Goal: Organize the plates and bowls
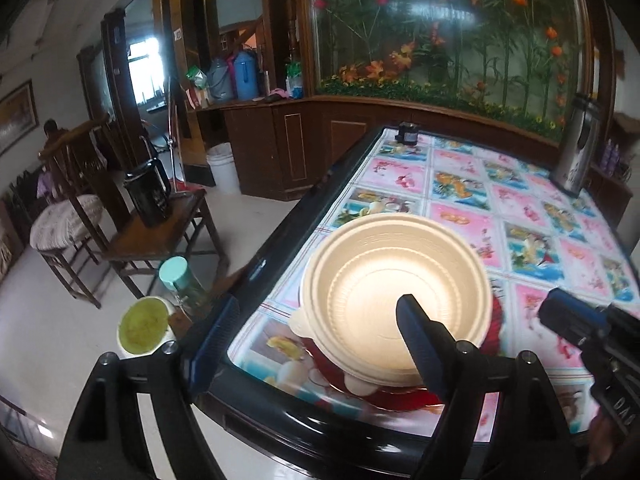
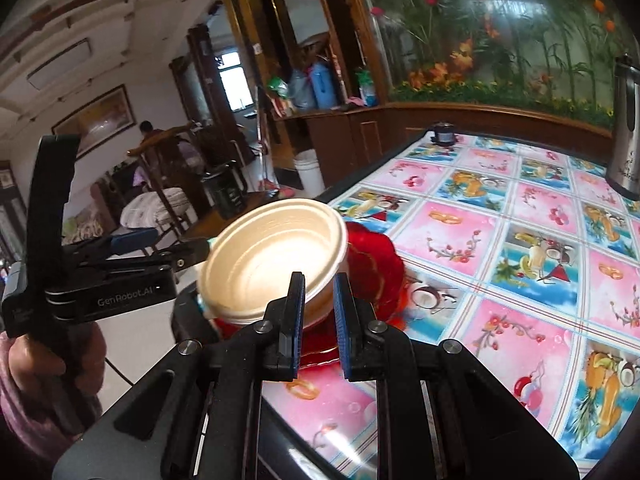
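A cream disposable bowl (image 1: 396, 300) sits on a red glass plate (image 1: 384, 394) at the table's near left corner. In the right wrist view the bowl (image 2: 272, 264) rests on the red plate (image 2: 372, 268). My right gripper (image 2: 320, 312) has its fingers astride the bowl's near rim, one inside and one outside, with a narrow gap. It shows at the right edge of the left wrist view (image 1: 580, 328). My left gripper (image 1: 316, 344) is open wide; its right finger (image 1: 420, 340) reaches over the bowl and its left finger (image 1: 212, 344) hangs off the table edge.
The table (image 2: 520, 240) has a floral cloth and a black rim (image 1: 280, 240). A steel thermos (image 1: 576, 148) and a small dark jar (image 1: 408, 132) stand at the far side. Left of the table are a wooden stool with a black pitcher (image 1: 150, 196), a teal-lidded bottle (image 1: 180, 280) and a cup (image 1: 144, 330).
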Action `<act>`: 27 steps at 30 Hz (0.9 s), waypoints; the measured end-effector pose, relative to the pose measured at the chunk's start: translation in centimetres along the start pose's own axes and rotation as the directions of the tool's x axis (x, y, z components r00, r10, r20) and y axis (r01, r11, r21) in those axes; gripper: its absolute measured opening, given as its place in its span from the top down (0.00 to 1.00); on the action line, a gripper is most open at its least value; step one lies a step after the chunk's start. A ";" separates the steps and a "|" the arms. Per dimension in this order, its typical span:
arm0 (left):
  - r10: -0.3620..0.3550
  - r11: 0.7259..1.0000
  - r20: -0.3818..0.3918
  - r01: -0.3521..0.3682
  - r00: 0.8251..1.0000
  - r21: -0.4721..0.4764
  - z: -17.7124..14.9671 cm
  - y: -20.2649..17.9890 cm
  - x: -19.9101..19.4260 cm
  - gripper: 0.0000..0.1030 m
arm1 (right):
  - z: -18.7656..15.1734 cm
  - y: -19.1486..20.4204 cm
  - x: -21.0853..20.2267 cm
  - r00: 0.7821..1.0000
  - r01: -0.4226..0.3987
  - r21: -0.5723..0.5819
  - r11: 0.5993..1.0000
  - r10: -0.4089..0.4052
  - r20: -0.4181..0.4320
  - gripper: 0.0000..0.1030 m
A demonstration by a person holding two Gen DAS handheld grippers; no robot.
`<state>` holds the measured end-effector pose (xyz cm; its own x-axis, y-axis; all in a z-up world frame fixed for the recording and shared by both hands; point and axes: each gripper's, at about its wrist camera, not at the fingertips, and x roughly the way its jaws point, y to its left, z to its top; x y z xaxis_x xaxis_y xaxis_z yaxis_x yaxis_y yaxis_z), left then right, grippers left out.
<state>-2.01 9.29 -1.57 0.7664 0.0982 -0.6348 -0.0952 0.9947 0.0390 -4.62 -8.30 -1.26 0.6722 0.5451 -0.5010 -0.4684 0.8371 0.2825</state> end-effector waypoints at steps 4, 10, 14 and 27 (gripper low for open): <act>0.008 0.999 0.043 -0.006 0.999 -0.033 -0.2 0.1 -1.4 0.21 | -0.3 0.2 -0.3 1.000 -0.021 0.004 1.000 0.021 0.000 0.86; 0.024 1.000 0.080 -0.024 0.997 -0.005 -0.4 -0.7 -2.5 0.21 | -0.7 1.2 -0.1 0.999 -0.033 -0.021 0.999 0.033 -0.005 0.86; 0.025 1.000 0.094 -0.026 0.995 0.008 -0.6 -1.0 -2.9 0.21 | -0.9 1.5 -0.1 0.999 -0.034 -0.028 0.999 0.034 -0.007 0.86; 0.001 0.999 0.109 -0.005 0.994 0.032 -0.9 -1.7 -3.4 0.21 | -1.3 1.4 0.4 0.999 -0.030 -0.013 0.999 0.030 -0.021 0.86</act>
<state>-5.00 7.20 -0.20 0.8311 0.1020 -0.5466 -0.0786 0.9947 0.0662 -5.78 -6.96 -2.12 0.6457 0.5687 -0.5095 -0.4958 0.8198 0.2866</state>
